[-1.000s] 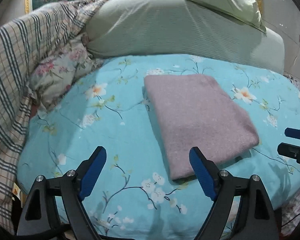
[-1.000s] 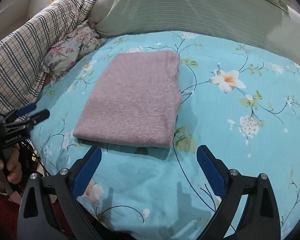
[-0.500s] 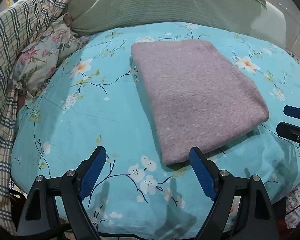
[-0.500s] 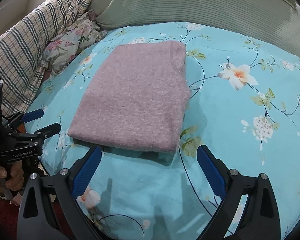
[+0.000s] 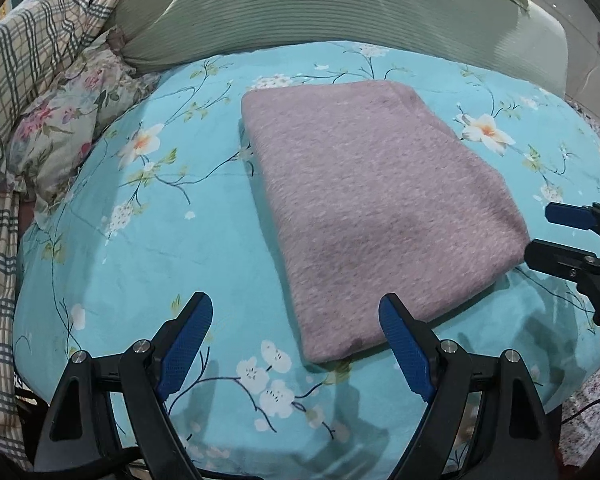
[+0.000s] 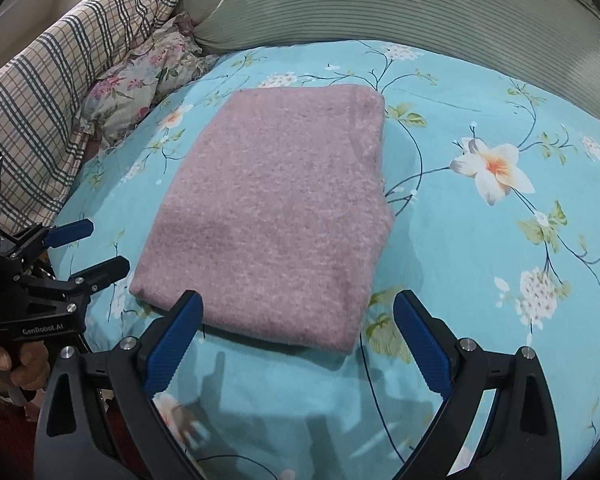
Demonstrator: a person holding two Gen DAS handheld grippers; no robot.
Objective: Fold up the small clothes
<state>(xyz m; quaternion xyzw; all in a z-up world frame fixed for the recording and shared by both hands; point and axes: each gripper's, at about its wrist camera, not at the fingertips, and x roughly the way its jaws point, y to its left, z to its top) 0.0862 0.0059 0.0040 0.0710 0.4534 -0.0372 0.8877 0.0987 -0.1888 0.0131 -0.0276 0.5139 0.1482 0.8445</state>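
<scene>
Flanking folded pink garment (image 5: 380,200) on floral sheet (image 5: 140,240): both tongs (image 5: 296,344) (image 6: 296,340) wide open, empty; pillows (image 5: 300,8) behind.

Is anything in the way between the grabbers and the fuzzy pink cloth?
Nothing visible. The left hand-held gripper and the right hand-held gripper both hang open at the folded pink cloth's near edge, over bare flowered sheet.

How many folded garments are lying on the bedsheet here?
1: a folded mauve fuzzy knit garment at the middle of the turquoise floral bedsheet; others may be hidden off-frame.
</scene>
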